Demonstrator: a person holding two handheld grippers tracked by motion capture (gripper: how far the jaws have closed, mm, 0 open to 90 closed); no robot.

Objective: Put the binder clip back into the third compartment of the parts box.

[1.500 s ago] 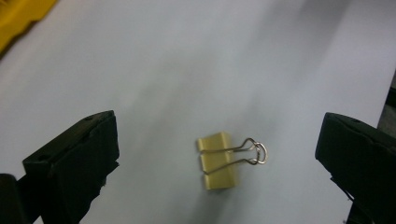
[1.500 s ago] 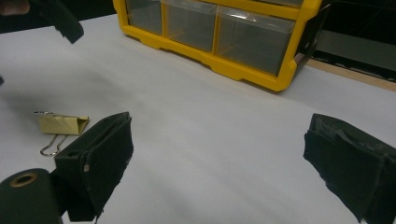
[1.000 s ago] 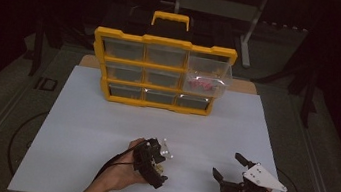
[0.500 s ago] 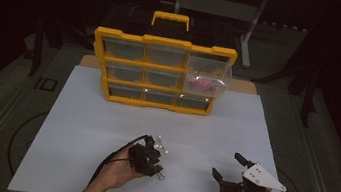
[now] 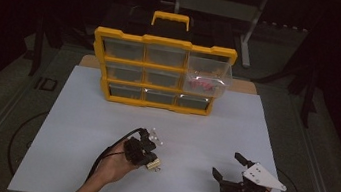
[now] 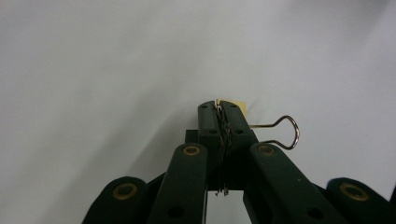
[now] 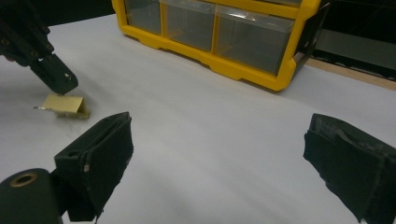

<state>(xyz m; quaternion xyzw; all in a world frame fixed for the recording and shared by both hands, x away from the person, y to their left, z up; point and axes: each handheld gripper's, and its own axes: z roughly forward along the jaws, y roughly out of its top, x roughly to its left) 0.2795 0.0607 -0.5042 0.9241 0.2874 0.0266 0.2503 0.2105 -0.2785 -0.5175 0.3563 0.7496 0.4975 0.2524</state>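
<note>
- Binder clip (image 7: pixel 67 105), pale yellow, low on white table (image 5: pixel 78 128), pinched by wire handle in left gripper (image 6: pixel 218 112), jaws just closed.
- Right gripper (image 5: pixel 230 167) spread wide, holding nothing, well apart from clip.

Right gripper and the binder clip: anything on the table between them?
Nothing. In the high view, bare white table separates the right gripper, jaws open, from the binder clip pinched in the left gripper.

Open white tabletop (image 5: pixel 204 131) lies between the grippers and the yellow drawer organizer (image 5: pixel 161 72) at the far edge; its pulled-out clear drawer (image 5: pixel 207 78) juts toward the near side.
</note>
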